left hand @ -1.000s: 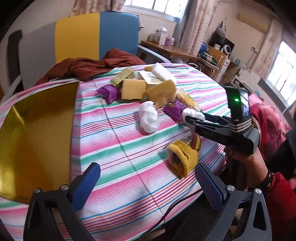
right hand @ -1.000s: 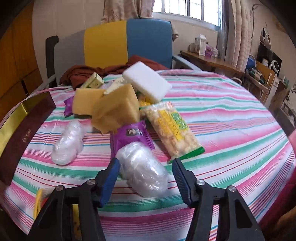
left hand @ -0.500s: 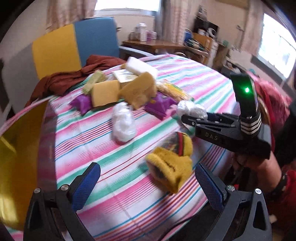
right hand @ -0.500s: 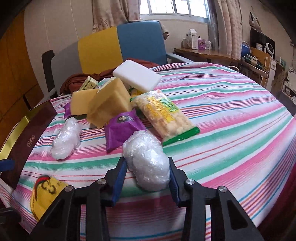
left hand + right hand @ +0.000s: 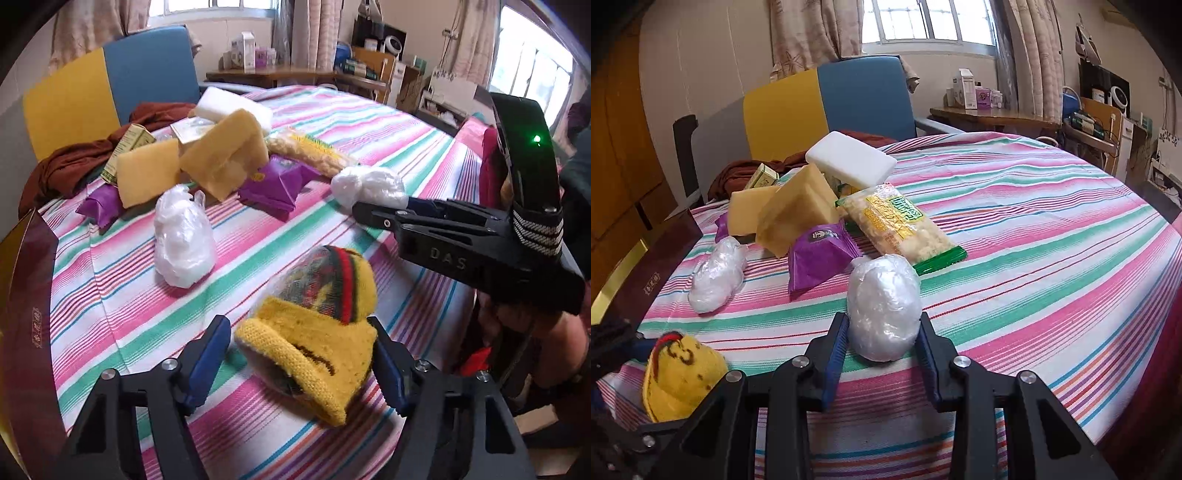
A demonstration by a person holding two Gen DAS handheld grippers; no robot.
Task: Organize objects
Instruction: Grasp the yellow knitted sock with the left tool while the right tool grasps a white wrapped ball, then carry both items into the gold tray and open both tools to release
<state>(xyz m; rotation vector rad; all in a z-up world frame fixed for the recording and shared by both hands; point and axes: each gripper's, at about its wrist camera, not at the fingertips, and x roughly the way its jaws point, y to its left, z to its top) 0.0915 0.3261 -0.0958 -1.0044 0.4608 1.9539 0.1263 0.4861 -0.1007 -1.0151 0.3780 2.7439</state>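
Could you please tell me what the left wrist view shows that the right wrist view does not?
Only the left wrist view shows the left gripper straddling the yellow knit item, and the person's hand. Only the right wrist view shows the right gripper closed on the white plastic-wrapped bundle. Both show the yellow sponges and the purple packet.

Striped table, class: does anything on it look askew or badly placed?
Yes. The white block sits tilted on the leaning yellow sponges rather than flat, and the knitted yellow item lies close to the table's edge.
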